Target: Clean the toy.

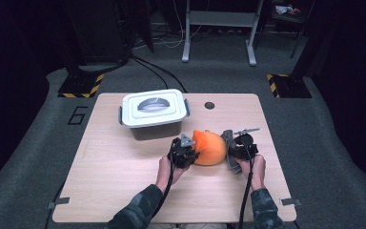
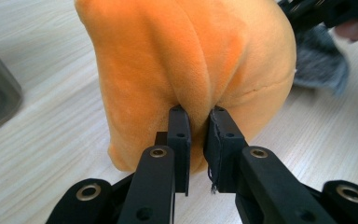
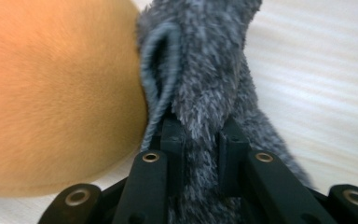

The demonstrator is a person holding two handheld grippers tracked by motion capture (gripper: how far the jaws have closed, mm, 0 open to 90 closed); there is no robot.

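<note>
An orange plush toy (image 1: 208, 147) rests on the wooden table (image 1: 124, 181) between my two grippers. My left gripper (image 1: 185, 153) is at its left side, shut on a fold of the orange plush (image 2: 191, 70). A grey furry part (image 1: 228, 145) hangs off the toy's right side. My right gripper (image 1: 236, 151) is shut on that grey fur (image 3: 209, 74), with the orange body (image 3: 56, 93) just to its left in the right gripper view.
A white lidded plastic box (image 1: 154, 113) with a grey handle stands behind the toy at the table's back left. A small dark hole (image 1: 209, 105) sits near the table's far edge. Bare wood lies to the left and front.
</note>
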